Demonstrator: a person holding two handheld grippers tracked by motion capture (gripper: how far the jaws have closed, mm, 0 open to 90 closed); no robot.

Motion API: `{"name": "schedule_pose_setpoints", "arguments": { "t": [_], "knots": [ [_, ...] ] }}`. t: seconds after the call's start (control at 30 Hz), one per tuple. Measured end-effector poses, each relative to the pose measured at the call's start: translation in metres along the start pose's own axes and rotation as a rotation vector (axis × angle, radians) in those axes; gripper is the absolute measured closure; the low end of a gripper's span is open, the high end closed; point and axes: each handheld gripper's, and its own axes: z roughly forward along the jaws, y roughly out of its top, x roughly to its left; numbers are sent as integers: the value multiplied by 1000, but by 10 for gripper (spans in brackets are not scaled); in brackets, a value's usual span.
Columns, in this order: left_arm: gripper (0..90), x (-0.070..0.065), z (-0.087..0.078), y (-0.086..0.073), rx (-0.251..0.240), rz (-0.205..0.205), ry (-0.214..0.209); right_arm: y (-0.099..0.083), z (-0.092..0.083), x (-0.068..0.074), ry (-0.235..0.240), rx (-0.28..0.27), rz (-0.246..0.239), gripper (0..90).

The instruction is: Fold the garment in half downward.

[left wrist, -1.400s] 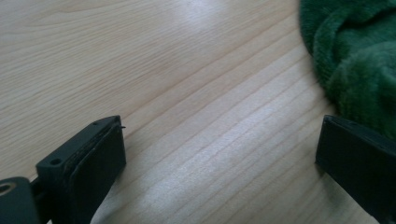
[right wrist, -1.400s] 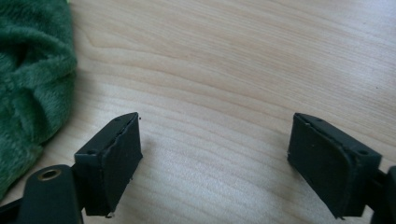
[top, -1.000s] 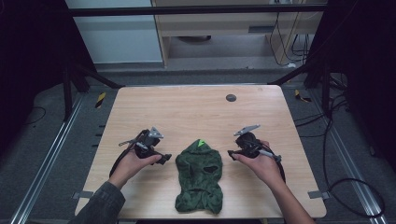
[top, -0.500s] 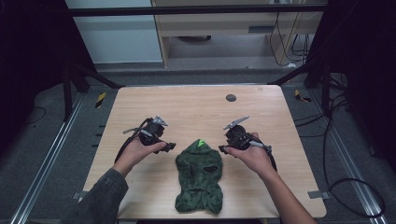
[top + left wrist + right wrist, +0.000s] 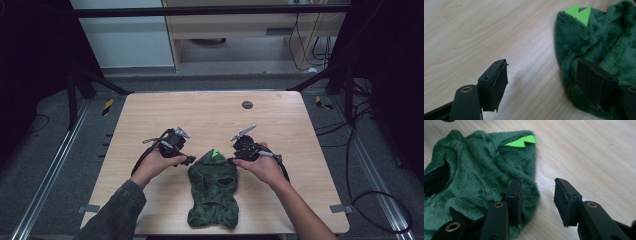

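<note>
- Left claw (image 5: 189, 160) stands spread, jaws lately narrowing, astride the green plush garment's (image 5: 214, 192) edge: one jaw over bare wood, the other over the fleece, neither visibly pressing it.
- Right claw (image 5: 233, 159) is also parted, jaws lately narrowing, one over the fleece border, one over wood, nothing pinched.
- Green plush garment lies flat on the desk (image 5: 210, 112) near its front edge, between both hands, with a bright green tab (image 5: 215, 153) at its far tip.
- Beyond, a small dark disc (image 5: 247, 104) sits well apart.
</note>
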Motion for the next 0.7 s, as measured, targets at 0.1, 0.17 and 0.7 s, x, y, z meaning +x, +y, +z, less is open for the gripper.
{"name": "schedule_pose_setpoints", "arguments": {
  "t": [0.1, 0.17, 0.7],
  "knots": [
    [256, -4, 1, -6, 3, 0, -7, -3, 4, 4, -1, 7, -12, 556],
    [256, -6, 2, -10, -1, -8, -20, -5, 5, 5, 0, 10, -1, 529],
    [338, -16, 17, -16, 45, 3, -44, -15, 18, 5, 22, 50, 22, 451]
  ]
}}
